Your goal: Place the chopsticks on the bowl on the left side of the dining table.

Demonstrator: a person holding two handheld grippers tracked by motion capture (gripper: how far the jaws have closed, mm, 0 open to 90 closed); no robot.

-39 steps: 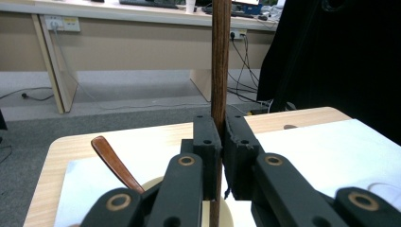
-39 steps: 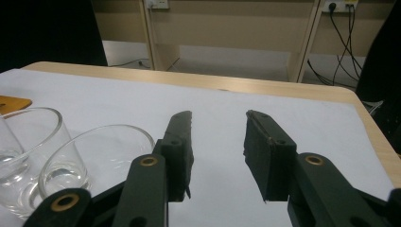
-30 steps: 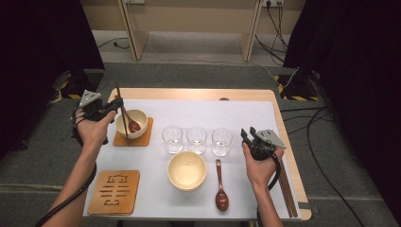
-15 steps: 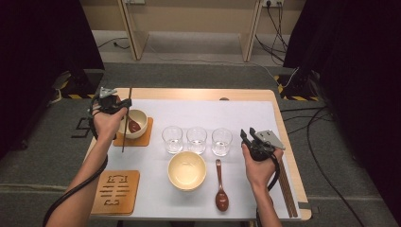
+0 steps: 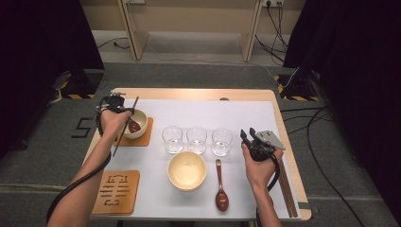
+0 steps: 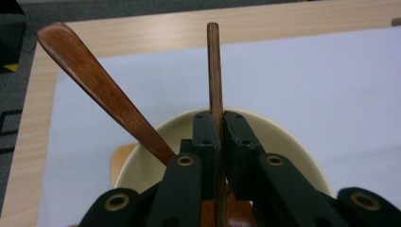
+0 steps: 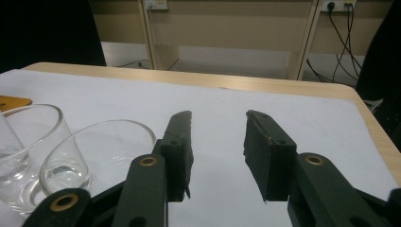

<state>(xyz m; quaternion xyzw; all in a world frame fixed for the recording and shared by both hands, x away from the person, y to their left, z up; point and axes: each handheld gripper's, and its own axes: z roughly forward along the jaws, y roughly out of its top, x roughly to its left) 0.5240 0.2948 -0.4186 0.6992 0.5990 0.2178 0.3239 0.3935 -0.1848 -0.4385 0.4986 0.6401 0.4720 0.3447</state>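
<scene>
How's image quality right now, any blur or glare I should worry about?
High view: evenly lit, dark curtains at the sides, glasses slightly soft. Left gripper view: chopstick sharp, jaw bases blurred. Right gripper view: right gripper sharp, faint glints on the glasses.

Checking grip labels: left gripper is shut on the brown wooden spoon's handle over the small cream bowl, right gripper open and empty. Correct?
Not quite. The left gripper is shut on a thin brown wooden chopstick, not the spoon; the brown wooden spoon leans free in the small cream bowl, as the left gripper view shows. The right gripper is open and empty.
</scene>
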